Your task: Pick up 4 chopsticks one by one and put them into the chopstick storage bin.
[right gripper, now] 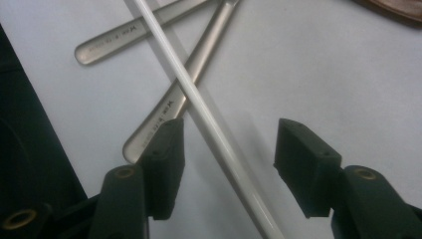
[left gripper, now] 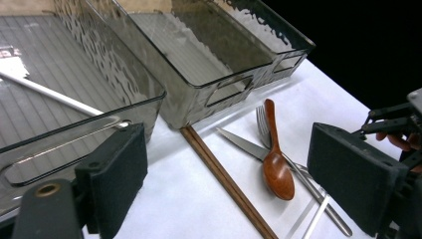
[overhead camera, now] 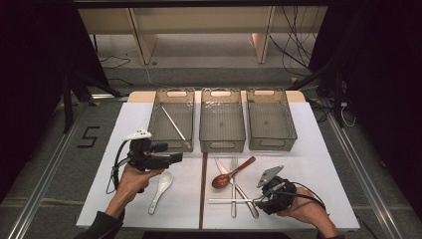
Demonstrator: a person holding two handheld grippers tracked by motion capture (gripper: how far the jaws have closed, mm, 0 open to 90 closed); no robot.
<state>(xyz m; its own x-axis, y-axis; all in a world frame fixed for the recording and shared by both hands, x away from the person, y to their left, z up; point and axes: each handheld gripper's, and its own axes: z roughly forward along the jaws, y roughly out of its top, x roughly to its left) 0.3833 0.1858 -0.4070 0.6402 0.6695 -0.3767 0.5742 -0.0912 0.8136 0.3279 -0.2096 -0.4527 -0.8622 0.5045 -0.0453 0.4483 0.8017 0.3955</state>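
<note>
A white chopstick (overhead camera: 226, 200) lies flat on the white table near the front edge, across the steel handles of a knife (overhead camera: 239, 191) and a fork (overhead camera: 233, 196). My right gripper (overhead camera: 256, 201) is low over its right end. In the right gripper view the white chopstick (right gripper: 199, 109) runs between the two jaws of my right gripper (right gripper: 229, 144), which stand apart from it on both sides and do not press on it. My left gripper (overhead camera: 176, 158) hovers in front of the left bin (overhead camera: 174, 145), open with nothing between its pads (left gripper: 119, 169).
Three clear bins stand at the back: the left one holds a white chopstick (overhead camera: 174, 124), the middle bin (overhead camera: 222, 144) and right bin (overhead camera: 272, 144) look bare. A wooden spoon (overhead camera: 231, 175), a brown chopstick (overhead camera: 203, 191) and a white ceramic spoon (overhead camera: 161, 188) lie on the table.
</note>
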